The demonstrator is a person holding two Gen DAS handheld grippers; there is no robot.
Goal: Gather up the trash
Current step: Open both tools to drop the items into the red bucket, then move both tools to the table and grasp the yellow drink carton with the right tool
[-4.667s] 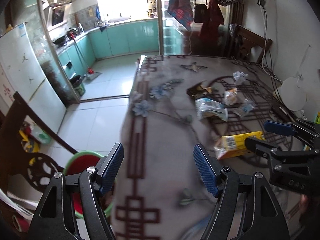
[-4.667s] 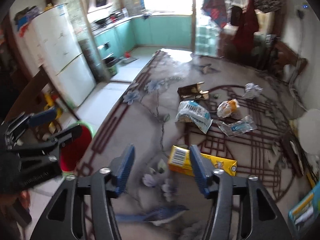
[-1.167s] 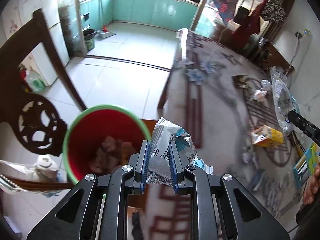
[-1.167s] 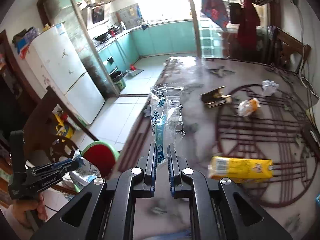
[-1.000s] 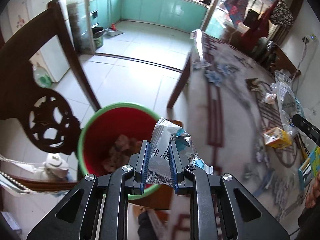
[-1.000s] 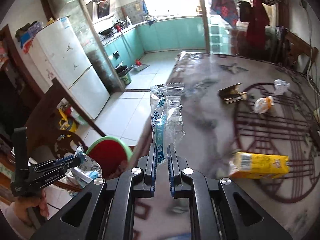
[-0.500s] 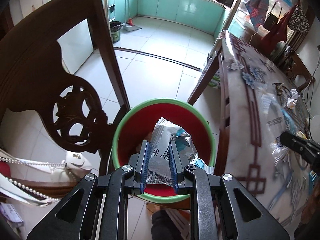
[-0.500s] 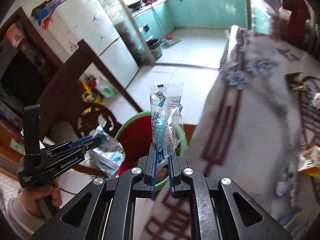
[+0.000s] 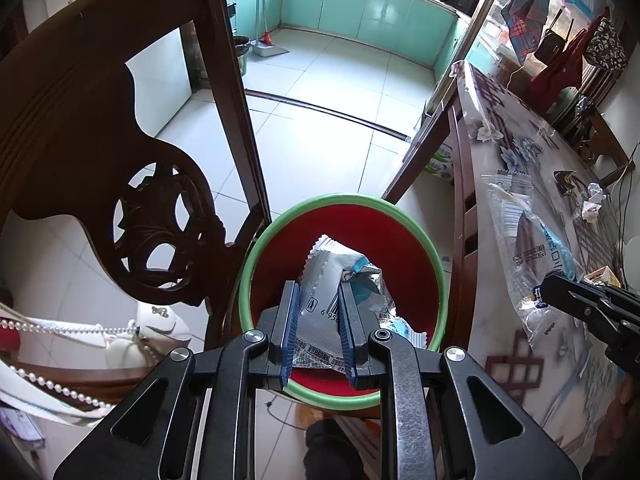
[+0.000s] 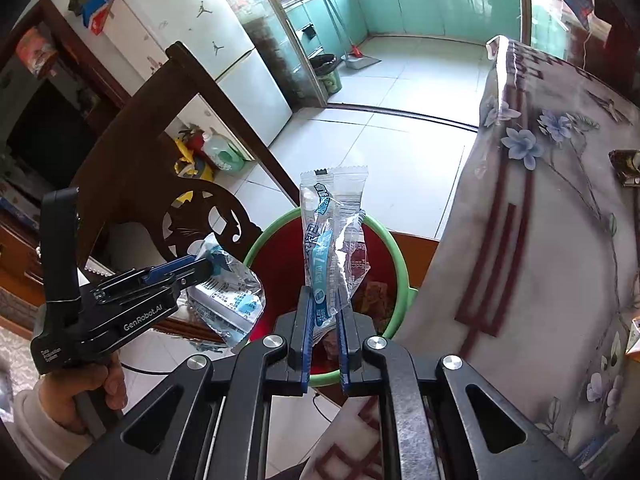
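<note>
A red bin with a green rim (image 9: 256, 264) stands on the floor between a chair and the table. My left gripper (image 9: 319, 312) is shut on a crumpled silver and blue wrapper (image 9: 332, 264), held right over the bin's mouth. My right gripper (image 10: 323, 312) is shut on a clear wrapper with blue print (image 10: 332, 236), held upright above the same bin (image 10: 396, 264). In the right wrist view the left gripper (image 10: 208, 266) shows at the left with the silver wrapper (image 10: 232, 300) hanging from it. In the left wrist view the right gripper's clear wrapper (image 9: 528, 240) hangs at the right.
A carved dark wooden chair (image 9: 132, 184) stands just left of the bin. The table with a flowered cloth (image 10: 552, 220) is on the right, with more crumpled trash (image 9: 592, 208) on it. A fridge (image 10: 200, 48) and tiled kitchen floor lie beyond. A person's hand (image 10: 100, 384) holds the left gripper.
Both grippers have swung from over the table to the bin and sunk toward it, each still shut on its wrapper. The bin now lies directly under both.
</note>
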